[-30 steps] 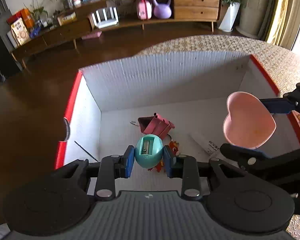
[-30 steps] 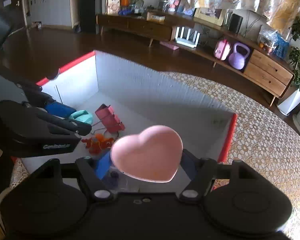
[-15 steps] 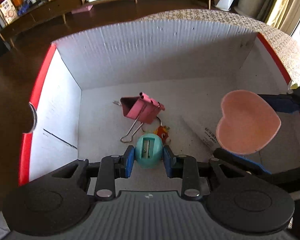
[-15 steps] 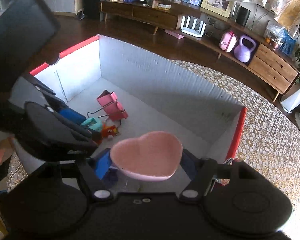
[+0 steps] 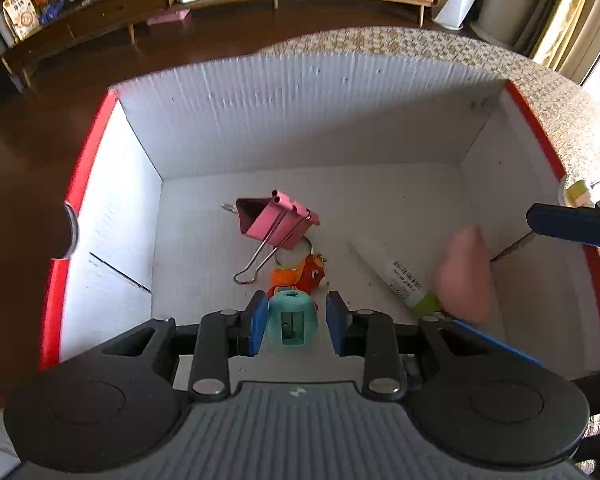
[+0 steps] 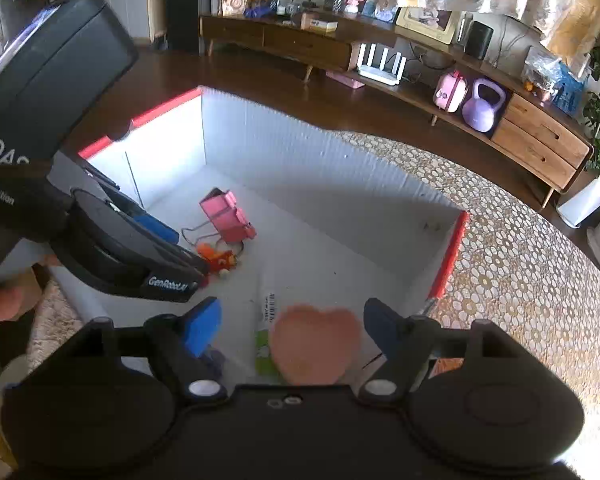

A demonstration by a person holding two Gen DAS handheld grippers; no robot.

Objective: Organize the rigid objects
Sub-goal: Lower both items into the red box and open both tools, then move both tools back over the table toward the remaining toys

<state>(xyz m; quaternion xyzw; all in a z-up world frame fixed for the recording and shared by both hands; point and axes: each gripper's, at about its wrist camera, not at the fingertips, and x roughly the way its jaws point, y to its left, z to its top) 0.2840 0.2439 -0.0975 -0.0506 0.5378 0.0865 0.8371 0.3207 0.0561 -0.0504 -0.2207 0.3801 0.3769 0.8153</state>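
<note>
My left gripper [image 5: 296,322] is shut on a teal egg-shaped pencil sharpener [image 5: 293,320], held low inside a white cardboard box [image 5: 300,120] with a red rim. My right gripper [image 6: 292,330] hangs over the box's right end and its jaws are opening. A pink heart-shaped dish [image 6: 316,344] sits blurred between its blue pads [image 6: 204,328], clear of both. In the left wrist view the dish [image 5: 464,276] shows as a pink smear near the right wall. On the box floor [image 6: 300,160] lie a pink binder clip [image 5: 276,220], an orange toy keychain [image 5: 300,276] and a white tube [image 5: 400,276].
The box stands on a table with a patterned lace cloth [image 6: 520,280]. A person's hand [image 6: 0,304] holds the left tool at the near left. Beyond the table are a dark wood floor and a low sideboard [image 6: 340,48].
The right jaws have widened and the heart dish has slipped down from between them, now blurred. The left gripper has tipped further down into the box, and the sharpener has tilted in its grip.
</note>
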